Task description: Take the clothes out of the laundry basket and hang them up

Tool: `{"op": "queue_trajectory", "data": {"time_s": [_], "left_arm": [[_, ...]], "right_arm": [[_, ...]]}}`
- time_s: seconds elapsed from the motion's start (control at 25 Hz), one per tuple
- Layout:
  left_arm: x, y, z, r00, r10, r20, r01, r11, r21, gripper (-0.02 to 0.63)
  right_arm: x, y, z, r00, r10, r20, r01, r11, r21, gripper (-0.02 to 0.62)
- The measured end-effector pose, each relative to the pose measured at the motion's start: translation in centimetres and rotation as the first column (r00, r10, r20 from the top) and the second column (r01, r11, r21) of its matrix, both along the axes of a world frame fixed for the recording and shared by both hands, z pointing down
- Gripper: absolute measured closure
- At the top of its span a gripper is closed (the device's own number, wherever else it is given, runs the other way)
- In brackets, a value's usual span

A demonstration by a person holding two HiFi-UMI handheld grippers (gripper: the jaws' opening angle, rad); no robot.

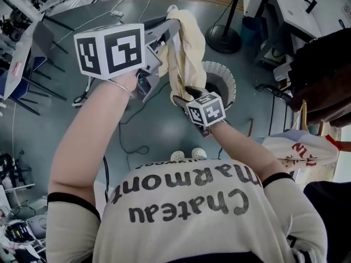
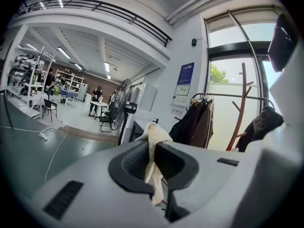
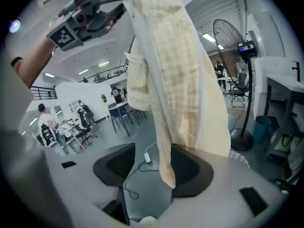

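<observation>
Cloth (image 1: 186,53), cream, is held up above the basket (image 1: 227,81), its top pinched tight between the left gripper's (image 2: 153,159) fingers (image 2: 178,164). Its lower end hangs between the right gripper's (image 3: 149,165) widely spread fingers (image 3: 191,169).

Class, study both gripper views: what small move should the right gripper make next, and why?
Probably close the right gripper: its jaws stand open around a hanging edge of the yellow garment, while the left gripper pinches it higher up.
</observation>
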State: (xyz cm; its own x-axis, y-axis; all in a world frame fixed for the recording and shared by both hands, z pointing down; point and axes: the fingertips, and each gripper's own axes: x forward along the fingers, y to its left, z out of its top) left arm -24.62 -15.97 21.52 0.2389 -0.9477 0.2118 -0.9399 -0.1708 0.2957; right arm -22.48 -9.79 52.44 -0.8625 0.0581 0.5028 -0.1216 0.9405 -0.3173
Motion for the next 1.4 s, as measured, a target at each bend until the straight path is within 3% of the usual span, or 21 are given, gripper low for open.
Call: {"op": "queue_trajectory", "data": {"time_s": [0.16,0.48,0.6,0.64,0.72,0.84,0.92,1.12,1.24,1.4], "left_arm": [[1.0,0.6,0.4,1.000,0.012,-0.006,-0.012,1.000,-0.019,0.577],[3.0,1.8,0.5,0.996,0.014,-0.086,-0.016,0.999,-0.033,0.577],[2.4,2.7,-0.6,0.993,0.002,-0.120,-0.003,1.000,-0.007,0.577],[1.7,3.0,-1.0,0.993,-0.012,-0.118,0.012,1.000,0.004,0.577],[-0.5,3.9,-1.5,0.993,-0.061,-0.097,0.063,0.998,0.025,0.577],[-5.3,5.6,-1.5,0.987,-0.161,0.002,0.161,0.986,0.034,0.577],[-9.2,7.2,-0.5,0.969,-0.239,0.066,0.239,0.971,0.010,0.577],[-15.4,11.8,4.5,0.939,-0.336,0.081,0.342,0.936,-0.085,0.577],[-14.7,12.9,8.3,0.950,-0.305,0.067,0.312,0.939,-0.146,0.577],[-12.8,12.8,13.2,0.963,-0.267,0.027,0.267,0.942,-0.202,0.577]], "right_arm": [[-0.8,-1.3,1.7,0.997,0.073,-0.030,-0.074,0.997,-0.017,0.340],[-1.5,-1.6,6.2,0.988,0.090,-0.125,-0.086,0.996,0.039,0.351],[-1.5,-2.3,6.0,0.985,0.128,-0.114,-0.124,0.991,0.045,0.496],[-1.4,-2.5,5.6,0.987,0.129,-0.098,-0.126,0.991,0.033,0.534],[-0.8,-2.3,4.2,0.994,0.088,-0.066,-0.089,0.996,-0.013,0.546],[1.7,-1.1,0.8,0.999,-0.049,-0.014,0.047,0.995,-0.087,0.551],[4.0,-1.2,-2.3,0.995,-0.095,0.031,0.098,0.990,-0.102,0.552],[8.4,-7.3,-11.9,0.969,0.045,0.243,-0.019,0.994,-0.109,0.554],[9.8,-9.4,-17.5,0.939,0.082,0.335,-0.063,0.996,-0.068,0.554],[10.1,-10.1,-24.5,0.902,0.064,0.427,-0.096,0.994,0.055,0.554]]}}
